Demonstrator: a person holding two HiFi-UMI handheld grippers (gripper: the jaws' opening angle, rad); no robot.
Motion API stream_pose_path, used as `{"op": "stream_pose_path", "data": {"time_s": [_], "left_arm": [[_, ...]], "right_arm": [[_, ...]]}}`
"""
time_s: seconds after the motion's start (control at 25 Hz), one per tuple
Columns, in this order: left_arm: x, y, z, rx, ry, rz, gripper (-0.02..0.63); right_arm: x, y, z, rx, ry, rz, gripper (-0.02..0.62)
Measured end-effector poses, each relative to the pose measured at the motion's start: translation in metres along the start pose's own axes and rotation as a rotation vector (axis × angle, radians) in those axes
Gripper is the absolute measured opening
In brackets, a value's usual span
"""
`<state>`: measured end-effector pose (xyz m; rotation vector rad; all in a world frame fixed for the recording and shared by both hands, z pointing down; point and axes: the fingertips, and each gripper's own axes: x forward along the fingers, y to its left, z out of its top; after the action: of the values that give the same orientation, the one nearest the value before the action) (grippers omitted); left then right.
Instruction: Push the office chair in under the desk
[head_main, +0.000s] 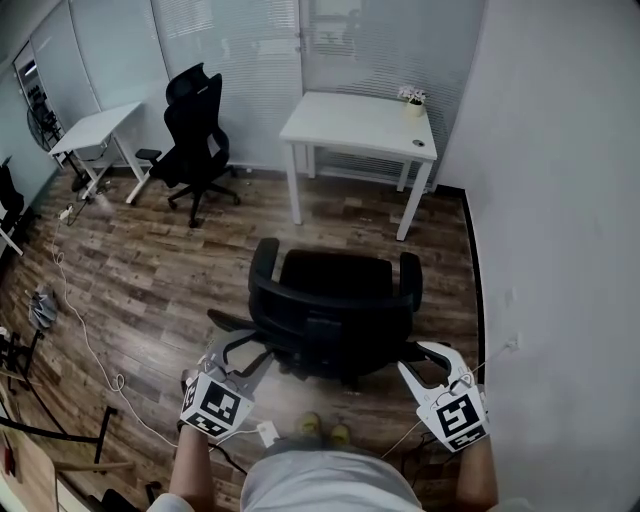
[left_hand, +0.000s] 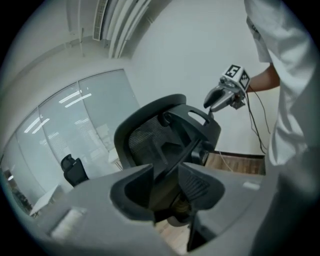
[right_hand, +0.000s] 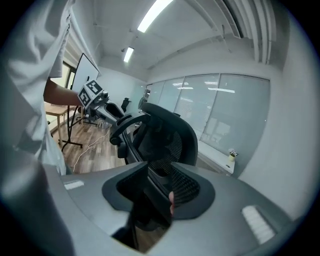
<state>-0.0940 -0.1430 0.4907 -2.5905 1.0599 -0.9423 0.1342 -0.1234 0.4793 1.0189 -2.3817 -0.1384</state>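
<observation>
Underfoot, a dark wood-plank floor (head_main: 150, 270) fills the room, with a pale wall running down the right side. Against the far blinds stands the white desk (head_main: 360, 122), its top bare except at the far right corner. The black office chair (head_main: 335, 300) sits on open floor on the near side of that desk. It is clear of the desk legs and not under the top, with its seat facing the desk and its mesh back toward the person. Off to the left are a second black chair (head_main: 195, 140) and a smaller white table (head_main: 95, 128), well apart from the task chair. The left gripper (head_main: 245, 352) reaches in at the chair's back from the left. Its jaws stand apart, with a dark strut of the back frame between them (whether the pads touch it cannot be told). The right gripper (head_main: 425, 355) comes in at the right side of the back, its jaws clamped on the black edge of the frame. A thin white cable (head_main: 85, 330) trails across the floor at the left. A small pot (head_main: 413, 100) stands on the desk's far right corner.
</observation>
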Motion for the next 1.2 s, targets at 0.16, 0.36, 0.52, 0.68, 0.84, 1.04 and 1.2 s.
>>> {"op": "stream_pose_path", "data": {"time_s": [0.16,0.36,0.52,0.68,0.84,1.04,1.2], "left_arm": [[0.006,0.005,-0.004,0.088,0.051,-0.074,0.156],[0.007,0.0,-0.016,0.197,0.117,-0.154,0.169],[0.012,0.001,-0.023,0.331,0.191,-0.179,0.175],[0.015,-0.001,-0.027,0.431,0.23,-0.215,0.183],[0.02,-0.004,-0.03,0.475,0.248,-0.24,0.189],[0.03,-0.006,-0.036,0.55,0.281,-0.23,0.18],[0.033,-0.007,-0.038,0.55,0.283,-0.235,0.167]], "right_arm": [[0.011,0.005,0.0,-0.08,0.078,0.04,0.123],[0.016,0.015,-0.005,-0.205,0.178,0.074,0.123],[0.021,0.02,-0.018,-0.343,0.311,0.112,0.123],[0.026,0.023,-0.022,-0.395,0.375,0.134,0.123],[0.03,0.025,-0.025,-0.413,0.38,0.129,0.122],[0.032,0.024,-0.027,-0.431,0.395,0.123,0.122],[0.035,0.026,-0.03,-0.437,0.433,0.125,0.123]]}}
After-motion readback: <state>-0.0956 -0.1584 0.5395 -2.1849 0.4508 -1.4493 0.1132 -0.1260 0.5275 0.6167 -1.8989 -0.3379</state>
